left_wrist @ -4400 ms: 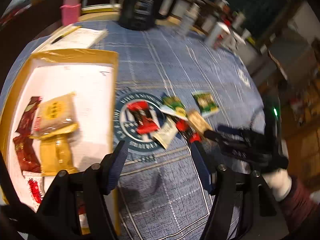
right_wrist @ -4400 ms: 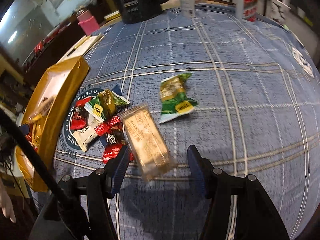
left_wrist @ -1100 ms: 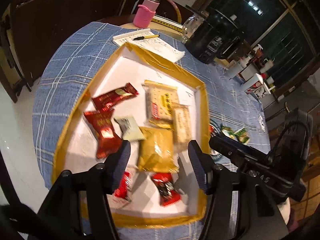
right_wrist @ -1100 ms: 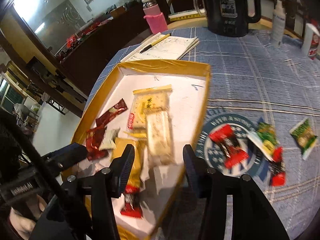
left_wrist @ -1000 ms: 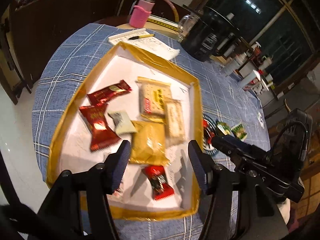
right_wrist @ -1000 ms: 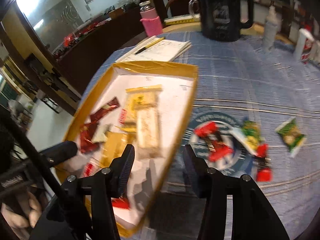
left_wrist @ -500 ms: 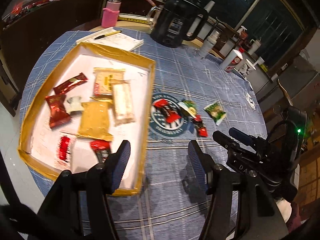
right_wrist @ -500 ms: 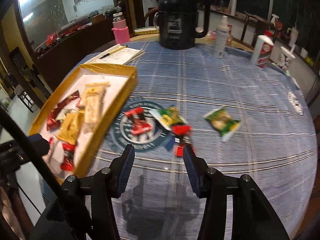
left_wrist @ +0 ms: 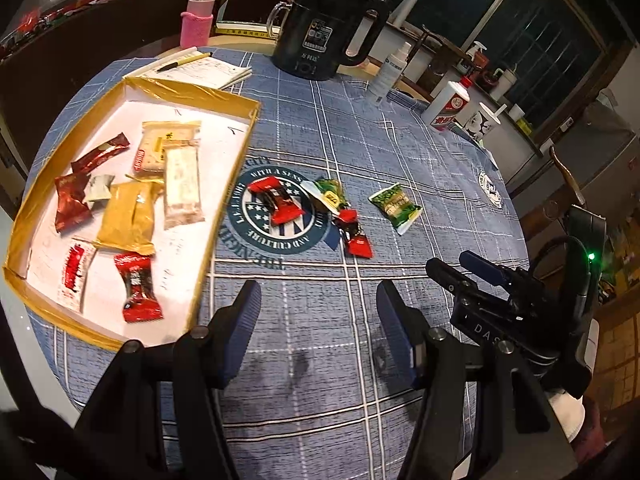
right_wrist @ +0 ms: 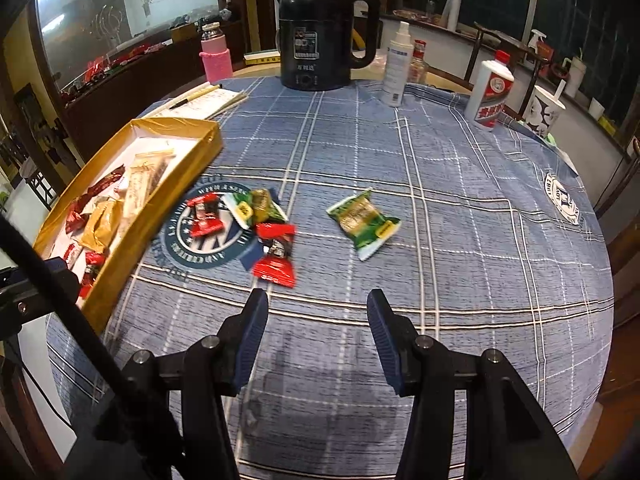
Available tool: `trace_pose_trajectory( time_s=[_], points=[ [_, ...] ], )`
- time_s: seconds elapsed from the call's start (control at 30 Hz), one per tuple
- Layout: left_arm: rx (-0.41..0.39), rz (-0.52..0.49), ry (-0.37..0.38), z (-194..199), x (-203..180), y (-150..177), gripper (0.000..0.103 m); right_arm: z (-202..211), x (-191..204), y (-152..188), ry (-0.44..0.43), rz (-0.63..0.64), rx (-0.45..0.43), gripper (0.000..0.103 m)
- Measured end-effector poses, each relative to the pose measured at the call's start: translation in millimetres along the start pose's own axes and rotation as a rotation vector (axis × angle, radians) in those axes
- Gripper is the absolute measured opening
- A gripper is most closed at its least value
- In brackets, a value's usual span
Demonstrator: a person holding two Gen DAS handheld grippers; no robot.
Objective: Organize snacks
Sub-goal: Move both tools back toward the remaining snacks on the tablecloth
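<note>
Snacks are found in two groups: several packets lie inside the gold-rimmed tray (left_wrist: 224,204), and a loose cluster rests on the blue plaid tablecloth (left_wrist: 360,136) beside it. The pale cracker packet (left_wrist: 182,188) in the tray lies with its long axis running toward the tray's far wall. A red candy (left_wrist: 276,200) sits on the round emblem, and a green packet (left_wrist: 396,205) lies apart to the right, its long axis skewed diagonally. Compared with a second earlier, the tray has shifted to the left of both views and the loose cluster is now ahead. The left gripper (left_wrist: 318,316) and right gripper (right_wrist: 318,320) are held spread above bare cloth, with nothing between the fingers.
</note>
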State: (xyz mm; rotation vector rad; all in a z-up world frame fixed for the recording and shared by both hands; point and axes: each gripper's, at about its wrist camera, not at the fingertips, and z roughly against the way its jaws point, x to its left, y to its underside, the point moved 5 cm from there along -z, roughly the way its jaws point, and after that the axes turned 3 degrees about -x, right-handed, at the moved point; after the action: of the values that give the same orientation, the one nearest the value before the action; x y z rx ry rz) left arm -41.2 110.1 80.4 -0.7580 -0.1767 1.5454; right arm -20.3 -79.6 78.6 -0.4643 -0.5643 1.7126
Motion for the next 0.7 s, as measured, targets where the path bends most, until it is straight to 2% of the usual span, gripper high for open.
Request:
trace_pose_trajectory(
  time_s=[0.27,0.33,0.53,0.63,0.7],
  points=[
    [0.009,0.022,-0.014,-12.0,-11.0,5.4,0.061,-9.2,-18.2,2.4,-0.020,0.007,0.015,0.053],
    [0.012,0.027,-0.018,-14.2,-11.5,6.1,0.061,-14.3,-29.6,2.2,-0.051,-0.034,0.030,0.053],
    [0.026,0.053,-0.030,-24.2,-5.2,11.4,0.061,-42.3,-96.0,-1.2,-0.162,-0.304,0.095,0.053],
    [0.037,0.060,-0.036,-29.8,-2.4,14.4,0.061,-54.1,-102.2,-11.1,-0.206,-0.309,0.098,0.053],
    [0.042,0.061,-0.038,-32.2,-1.3,16.0,0.061,-60.3,-97.5,-20.0,-0.210,-0.265,0.082,0.053]
  ],
)
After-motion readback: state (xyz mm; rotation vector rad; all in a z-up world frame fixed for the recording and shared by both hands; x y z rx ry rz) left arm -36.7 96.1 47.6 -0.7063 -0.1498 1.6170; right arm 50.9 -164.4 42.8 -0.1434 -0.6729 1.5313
